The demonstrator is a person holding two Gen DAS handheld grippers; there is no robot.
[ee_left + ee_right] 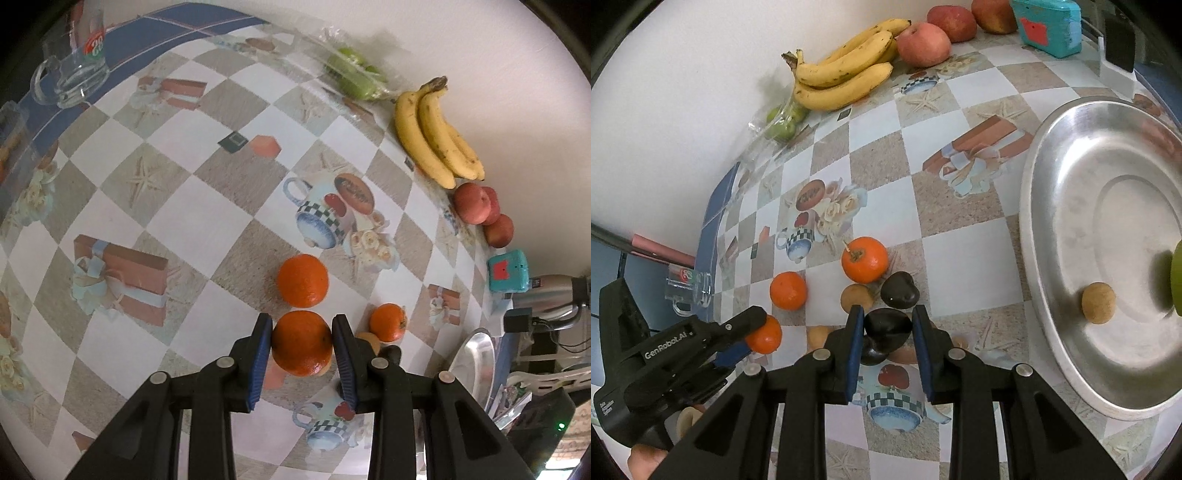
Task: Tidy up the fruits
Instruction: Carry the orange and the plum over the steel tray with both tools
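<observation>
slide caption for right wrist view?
Right gripper clamps a dark glossy fruit beside the round steel tray; left gripper holds an orange.

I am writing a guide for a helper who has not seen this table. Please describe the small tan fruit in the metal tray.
Find the large silver metal tray at the table's right side. Inside lies one small round tan fruit, beside a green fruit cut off by the picture's edge. It is the only tan thing inside the tray.

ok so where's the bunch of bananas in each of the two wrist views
Left wrist view: the bunch of bananas lies upper right, against the white wall, stems pointing up.
Right wrist view: the bunch of bananas lies top centre, against the wall, stems pointing left.
Shared landmark: the red apples right beside the banana tips in both views.
</observation>
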